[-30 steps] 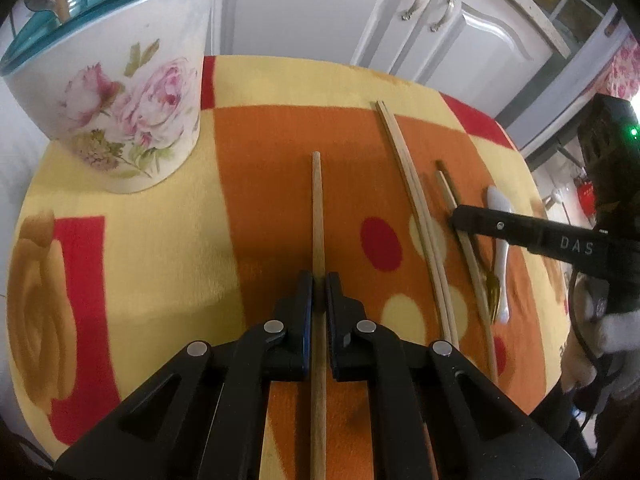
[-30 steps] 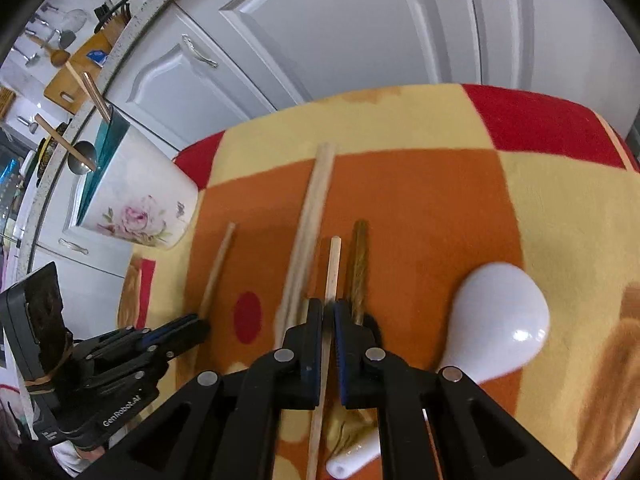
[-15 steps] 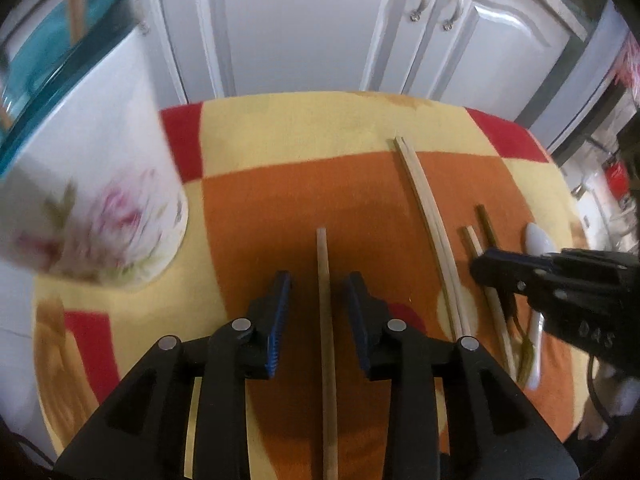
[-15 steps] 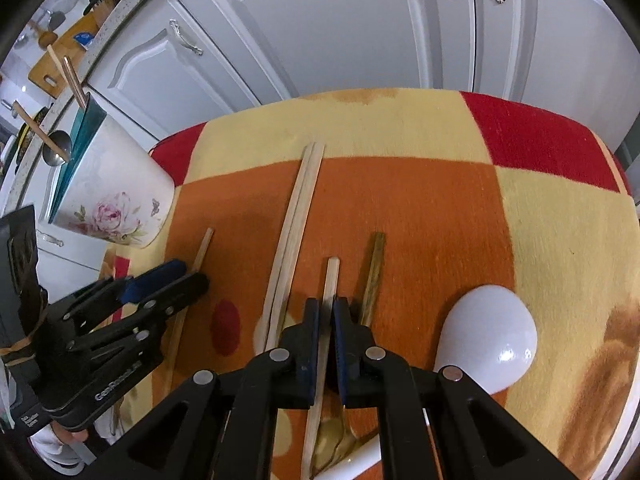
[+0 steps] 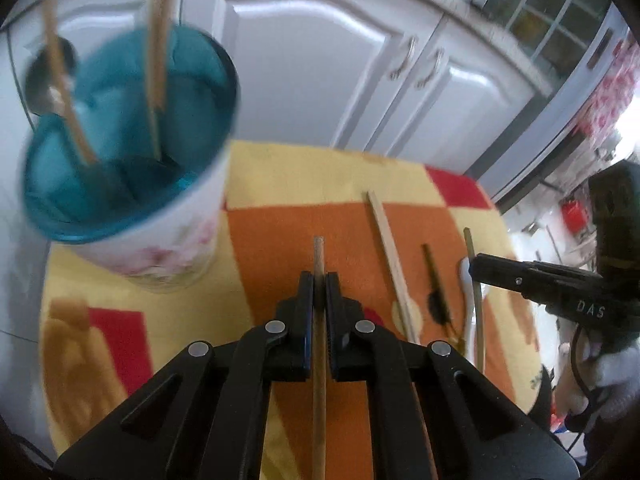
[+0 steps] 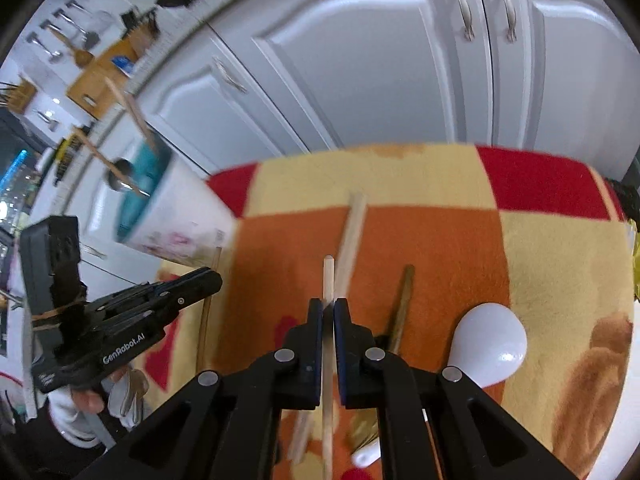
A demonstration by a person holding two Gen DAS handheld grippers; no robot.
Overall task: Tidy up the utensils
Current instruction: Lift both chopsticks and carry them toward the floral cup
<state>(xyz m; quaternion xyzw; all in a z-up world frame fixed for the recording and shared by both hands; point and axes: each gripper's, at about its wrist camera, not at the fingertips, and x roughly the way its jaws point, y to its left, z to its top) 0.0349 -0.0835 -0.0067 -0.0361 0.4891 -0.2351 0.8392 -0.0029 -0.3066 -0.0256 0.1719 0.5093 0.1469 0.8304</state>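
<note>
Chopstick (image 5: pixel 319 252) pinched in my left gripper (image 5: pixel 319 286), jaws closing on it, near the flowered cup (image 5: pixel 168 236); my right gripper (image 6: pixel 328 312) clamps a paler chopstick (image 6: pixel 328 276) above the cloth (image 6: pixel 560 264)

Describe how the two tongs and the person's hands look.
Both tongs, left and right, are matte black plastic with silver rivets and ribbed blue-edged pads. Seen from the side, one body reads "GenRobot.AI", the other "DAS" beneath a green light and a black cable. Both hands wear white gloves.
</note>
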